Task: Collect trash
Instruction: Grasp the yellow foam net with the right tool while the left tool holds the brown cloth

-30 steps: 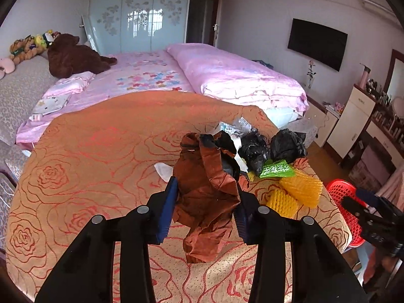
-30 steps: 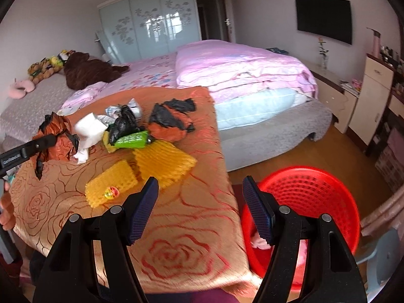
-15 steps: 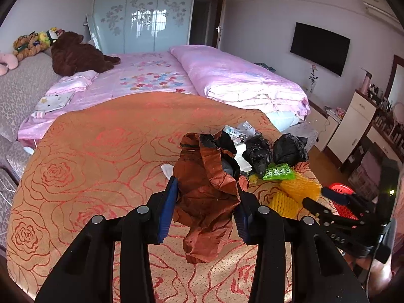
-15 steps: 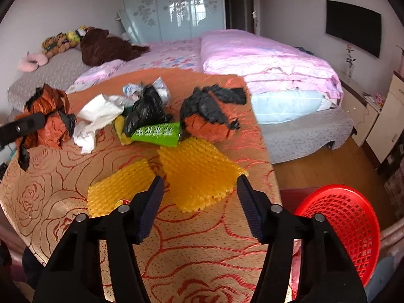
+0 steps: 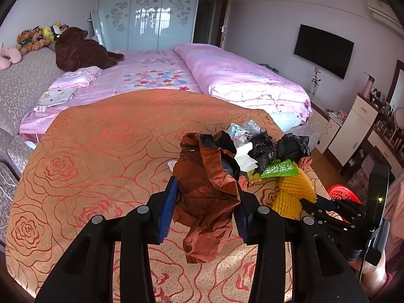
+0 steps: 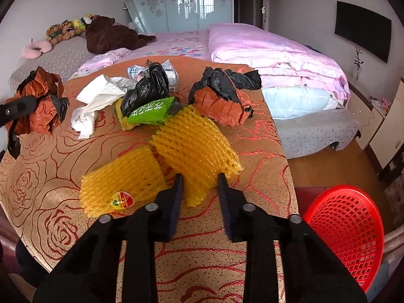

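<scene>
Pink bed [image 5: 176,75] behind; brown teddy [image 5: 80,53]; wall television [image 5: 323,50].

Pink bed [image 5: 176,75] (unmade), wall television [image 5: 323,50], wood floor [image 6: 328,166].

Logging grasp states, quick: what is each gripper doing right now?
Left gripper: shut on the crumpled brown paper bag.
Right gripper: closing around the yellow foam fruit net; firm grip cannot be told.

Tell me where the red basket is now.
In the right wrist view, the red basket stands on the floor at lower right, beside the orange tablecloth edge.
</scene>
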A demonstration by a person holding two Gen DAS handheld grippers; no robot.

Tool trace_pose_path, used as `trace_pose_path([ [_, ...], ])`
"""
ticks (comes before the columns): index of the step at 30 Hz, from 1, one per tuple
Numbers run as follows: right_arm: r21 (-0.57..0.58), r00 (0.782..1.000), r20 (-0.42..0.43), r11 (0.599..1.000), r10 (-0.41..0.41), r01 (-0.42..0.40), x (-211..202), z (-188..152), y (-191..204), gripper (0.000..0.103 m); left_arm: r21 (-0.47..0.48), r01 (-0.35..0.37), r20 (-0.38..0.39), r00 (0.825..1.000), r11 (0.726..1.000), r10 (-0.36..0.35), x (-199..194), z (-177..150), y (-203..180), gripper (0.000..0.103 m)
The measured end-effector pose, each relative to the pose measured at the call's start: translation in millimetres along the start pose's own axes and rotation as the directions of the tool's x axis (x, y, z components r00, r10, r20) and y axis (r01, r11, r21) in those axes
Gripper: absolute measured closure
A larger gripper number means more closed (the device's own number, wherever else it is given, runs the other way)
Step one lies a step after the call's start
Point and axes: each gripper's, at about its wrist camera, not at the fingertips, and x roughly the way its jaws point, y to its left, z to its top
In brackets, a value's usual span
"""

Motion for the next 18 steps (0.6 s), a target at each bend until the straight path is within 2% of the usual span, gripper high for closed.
trace_pose_path([
  [5,0.015,1.0,0.003,1.0,0.015,-0.015,-7.5,-3.6,1.2,0.085,-0.004,-0.004,0.004,1.0,1.0,0.004,-1.5,-0.3,0.2,0.064],
  [18,0.035,0.995,0.079,0.997,0.066,-0.069,-59.8,-10.8,7.8,0.085,0.002,0.006,0.032,0.999,1.0,-0.006,-13.0,2.5,-2.9,0.064],
])
